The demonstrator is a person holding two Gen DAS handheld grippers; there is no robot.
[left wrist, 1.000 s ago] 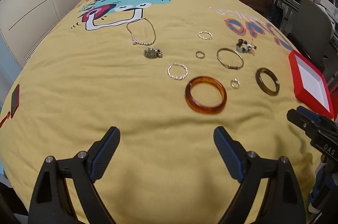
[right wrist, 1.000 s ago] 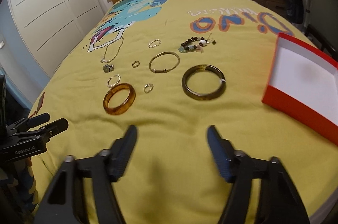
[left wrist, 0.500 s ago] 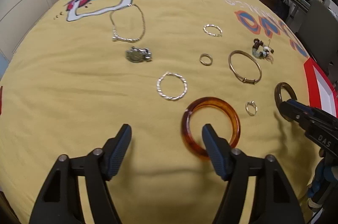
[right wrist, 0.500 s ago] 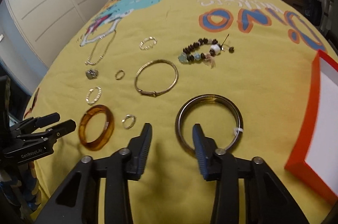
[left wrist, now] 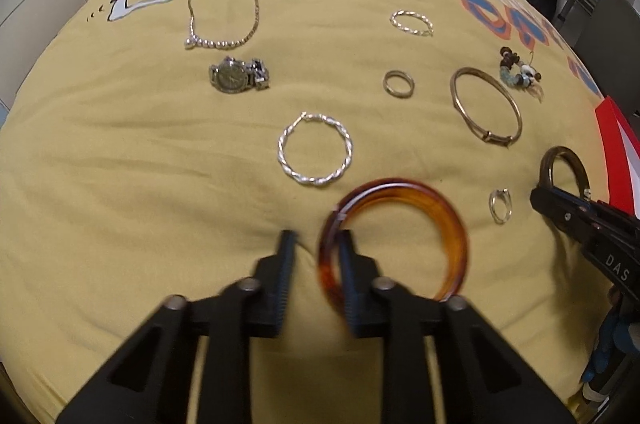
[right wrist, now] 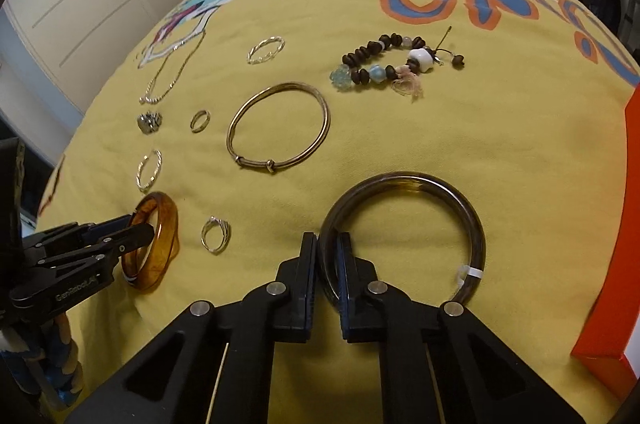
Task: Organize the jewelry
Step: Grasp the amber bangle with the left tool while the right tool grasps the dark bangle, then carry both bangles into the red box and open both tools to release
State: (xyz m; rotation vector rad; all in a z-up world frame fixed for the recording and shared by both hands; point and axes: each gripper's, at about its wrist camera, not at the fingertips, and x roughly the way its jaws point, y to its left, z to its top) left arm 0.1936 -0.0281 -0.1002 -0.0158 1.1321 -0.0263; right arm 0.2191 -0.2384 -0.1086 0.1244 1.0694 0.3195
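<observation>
My left gripper (left wrist: 316,244) has its right finger inside an amber bangle (left wrist: 448,220) and its left finger outside; the jaws are nearly closed around the bangle's left rim, which is tilted up off the yellow bedspread. The bangle also shows in the right wrist view (right wrist: 160,244). My right gripper (right wrist: 328,248) is shut on the left rim of a dark bangle (right wrist: 440,187). A red box (right wrist: 608,284) lies at the right.
On the bedspread lie a silver twisted hoop (left wrist: 316,147), a watch (left wrist: 236,75), a chain necklace (left wrist: 224,11), a gold bangle (right wrist: 280,127), a beaded bracelet (right wrist: 384,63) and several small rings. A wardrobe stands left, furniture at the right.
Both grippers moved forward and down and closed: the left around the amber bangle's rim, tipping it up, and the right onto the dark bangle's rim.
</observation>
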